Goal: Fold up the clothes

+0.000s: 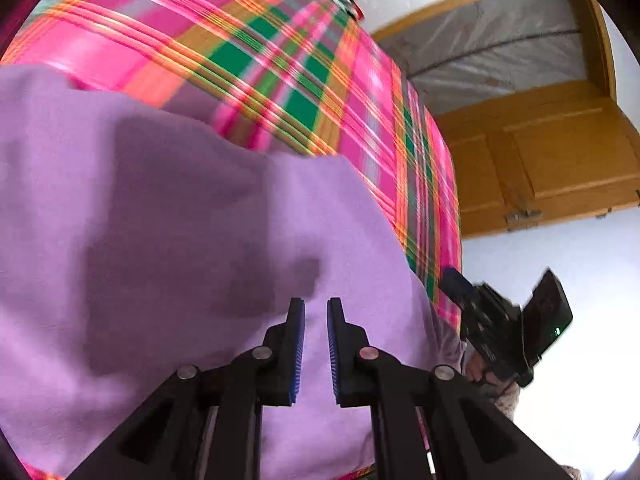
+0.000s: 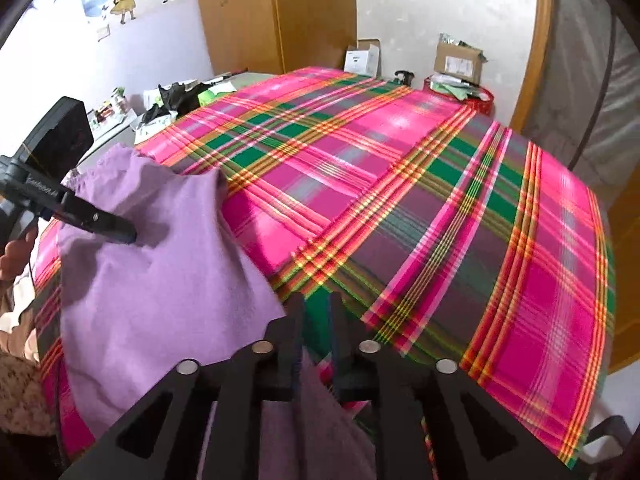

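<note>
A purple garment (image 1: 160, 220) lies bunched on a bed covered by a pink, green and orange plaid sheet (image 1: 280, 60). My left gripper (image 1: 315, 308) sits low on the garment, jaws nearly together with purple cloth between the blue pads. In the right wrist view the garment (image 2: 160, 300) fills the lower left, and the left gripper (image 2: 130, 236) pinches it, creases radiating from its tip. My right gripper (image 2: 316, 304) is narrowly shut at the garment's right edge, purple cloth running down between its fingers. It shows in the left wrist view as the right gripper (image 1: 450, 280) at the cloth's border.
The plaid sheet (image 2: 400, 200) stretches away to the right. Cardboard boxes (image 2: 458, 60) and a red basket (image 2: 460, 94) stand beyond the bed's far edge. Clutter (image 2: 168, 100) sits at far left, beside a wooden wardrobe (image 2: 276, 12). A wooden door (image 1: 560, 160) is on the right.
</note>
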Tool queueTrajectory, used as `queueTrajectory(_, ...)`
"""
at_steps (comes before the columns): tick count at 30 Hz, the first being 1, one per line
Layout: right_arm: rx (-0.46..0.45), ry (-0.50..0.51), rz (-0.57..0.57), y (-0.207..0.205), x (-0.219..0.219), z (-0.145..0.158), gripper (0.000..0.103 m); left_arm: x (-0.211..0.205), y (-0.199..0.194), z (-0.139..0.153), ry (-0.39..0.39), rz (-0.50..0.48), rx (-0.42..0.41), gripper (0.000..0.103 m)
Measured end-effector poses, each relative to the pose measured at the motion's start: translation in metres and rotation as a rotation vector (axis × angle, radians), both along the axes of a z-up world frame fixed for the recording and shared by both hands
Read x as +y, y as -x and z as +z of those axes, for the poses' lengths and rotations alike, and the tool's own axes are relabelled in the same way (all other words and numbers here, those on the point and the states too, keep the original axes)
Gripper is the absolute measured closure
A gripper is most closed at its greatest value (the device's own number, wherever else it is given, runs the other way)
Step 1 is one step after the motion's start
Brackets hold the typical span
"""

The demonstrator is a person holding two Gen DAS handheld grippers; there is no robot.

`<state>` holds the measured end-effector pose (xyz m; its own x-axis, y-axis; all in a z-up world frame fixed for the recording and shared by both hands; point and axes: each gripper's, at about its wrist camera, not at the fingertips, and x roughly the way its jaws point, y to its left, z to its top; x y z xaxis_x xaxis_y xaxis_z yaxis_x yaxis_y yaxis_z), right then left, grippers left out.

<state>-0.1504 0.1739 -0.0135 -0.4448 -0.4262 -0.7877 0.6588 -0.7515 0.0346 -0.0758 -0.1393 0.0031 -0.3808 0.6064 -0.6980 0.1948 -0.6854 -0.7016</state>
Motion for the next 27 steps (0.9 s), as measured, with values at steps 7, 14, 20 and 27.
queueTrajectory(7, 0.019, 0.025, 0.057, -0.030, -0.022, 0.017, 0.078, -0.069, -0.039, 0.010, 0.021, 0.193, 0.038, 0.092)
queueTrajectory(14, -0.012, 0.062, 0.201, -0.053, -0.080, 0.016, 0.072, -0.142, -0.084, 0.018, 0.053, 0.423, 0.094, 0.090)
queueTrajectory(20, -0.055, 0.075, 0.357, -0.076, -0.152, 0.004, 0.062, -0.193, -0.130, 0.011, 0.053, 0.615, 0.110, 0.086)
queueTrajectory(27, -0.070, 0.081, 0.482, -0.099, -0.216, -0.007, 0.062, -0.210, -0.151, 0.000, -0.010, 0.649, 0.122, 0.086)
